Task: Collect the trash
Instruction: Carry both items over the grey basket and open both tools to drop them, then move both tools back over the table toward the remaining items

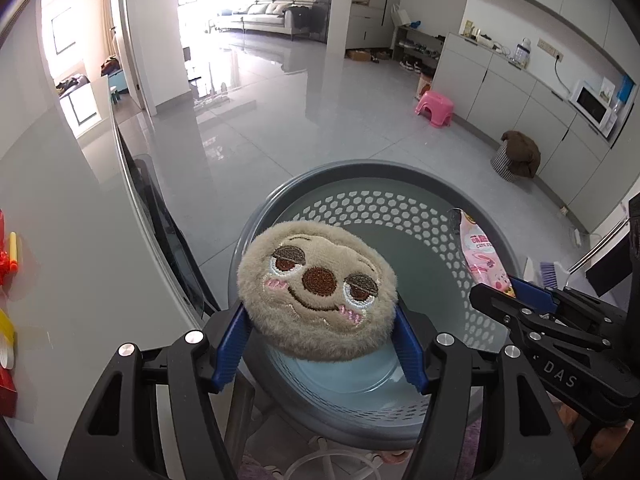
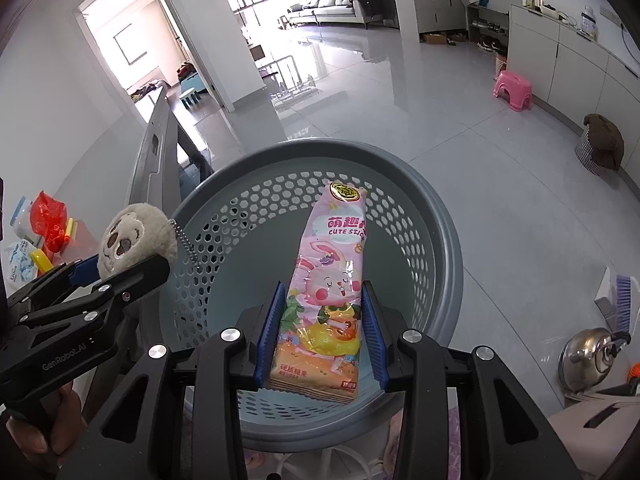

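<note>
- Left wrist view: left gripper [image 1: 318, 336] clamped on a round plush sloth-face toy [image 1: 318, 290], blue pads against both its sides, held above the grey perforated basket [image 1: 384, 216]. Right gripper [image 1: 516, 294] enters at right, carrying a pink snack packet [image 1: 482, 258] over the basket.
- Right wrist view: right gripper [image 2: 324, 330] closed on the snack packet [image 2: 330, 280], upright over the basket [image 2: 248, 216]. Left gripper [image 2: 120, 270] at left holds the plush toy [image 2: 136, 240] at the basket's rim; bead chain [image 2: 186, 242] hanging from it.

Basket [image 1: 360, 172] near rim hidden behind left gripper [image 1: 320, 344], kettle [image 2: 588, 360] base cut off
</note>
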A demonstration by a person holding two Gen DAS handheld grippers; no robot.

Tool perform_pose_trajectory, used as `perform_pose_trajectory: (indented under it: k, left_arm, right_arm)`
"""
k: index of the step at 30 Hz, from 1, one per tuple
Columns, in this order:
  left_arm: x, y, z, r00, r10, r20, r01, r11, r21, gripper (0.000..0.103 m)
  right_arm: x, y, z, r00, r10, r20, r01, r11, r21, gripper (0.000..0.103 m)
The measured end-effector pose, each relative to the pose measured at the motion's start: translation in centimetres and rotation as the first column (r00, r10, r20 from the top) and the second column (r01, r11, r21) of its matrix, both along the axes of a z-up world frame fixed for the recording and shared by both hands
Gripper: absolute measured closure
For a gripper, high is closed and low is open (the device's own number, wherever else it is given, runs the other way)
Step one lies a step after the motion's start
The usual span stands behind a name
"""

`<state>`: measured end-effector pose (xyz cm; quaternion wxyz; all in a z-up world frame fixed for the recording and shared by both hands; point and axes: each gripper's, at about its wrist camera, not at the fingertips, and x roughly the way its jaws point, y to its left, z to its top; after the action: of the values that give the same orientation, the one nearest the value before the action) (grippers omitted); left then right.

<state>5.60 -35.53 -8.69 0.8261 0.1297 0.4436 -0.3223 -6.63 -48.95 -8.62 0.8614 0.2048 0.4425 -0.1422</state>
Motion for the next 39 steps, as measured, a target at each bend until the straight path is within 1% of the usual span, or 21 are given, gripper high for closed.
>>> perform_pose_trajectory:
  k: [3, 9, 10, 11, 13, 17, 21, 31, 34, 39]
  left_arm:
    - [0.1, -0.2, -0.3, 1.000, -0.007, -0.019, 0.007, 1.000, 0.006, 0.040]
    - [-0.4, -0.8, -0.5, 1.000, -0.016, -0.015, 0.017, 1.000, 0.025, 0.037]
    - [-0.3, -0.9, -0.5, 1.000, -0.015, -0.016, 0.016, 1.000, 0.027, 0.037]
    - [-0.3, -0.9, -0.5, 1.000, -0.013, -0.015, 0.014, 1.000, 0.027, 0.037]
    - [-0.3, -0.6, -0.4, 1.000, -0.004, -0.013, 0.004, 0.999, 0.032, 0.036]
    - [-0.1, -0.2, -0.2, 1.000, 0.009, -0.020, -0.008, 0.999, 0.035, 0.034]
    - [-0.3, 0.0, 0.0, 1.000, 0.010, -0.013, -0.009, 1.000, 0.027, 0.029]
    - [-0.6, 0.0, 0.3, 1.000, 0.012, -0.014, -0.011, 1.000, 0.015, 0.028]
    - [-0.5, 0.5, 0.4, 1.000, 0.019, -0.015, -0.019, 1.000, 0.003, 0.028]
    - [-0.5, 1.3, 1.0, 0.999, 0.039, -0.002, -0.039, 0.999, 0.005, 0.028]
  right_arm:
    - [0.0, -0.3, -0.2, 1.000, -0.001, 0.000, 0.001, 1.000, 0.012, 0.066]
    - [-0.1, -1.4, -0.3, 1.000, 0.003, 0.014, -0.004, 1.000, 0.028, 0.063]
    - [-0.1, -1.4, -0.2, 1.000, 0.002, 0.016, -0.002, 1.000, 0.026, 0.060]
    - [-0.2, -1.4, -0.2, 1.000, -0.001, 0.022, 0.000, 1.000, 0.024, 0.052]
    - [-0.5, -1.6, -0.1, 0.999, -0.004, 0.034, 0.004, 1.000, 0.021, 0.046]
    - [-0.7, -1.6, 0.3, 0.999, -0.008, 0.043, 0.007, 1.000, 0.017, 0.045]
    - [-0.9, -1.6, 0.3, 0.999, -0.009, 0.046, 0.009, 1.000, 0.018, 0.045]
    - [-1.2, -1.8, 0.7, 0.998, -0.020, 0.052, 0.019, 1.000, 0.014, 0.045]
    - [-1.5, -1.6, 0.9, 0.998, -0.019, 0.056, 0.019, 1.000, 0.009, 0.045]
    - [-1.6, -1.1, 1.3, 0.998, -0.013, 0.062, 0.013, 1.000, 0.005, 0.045]
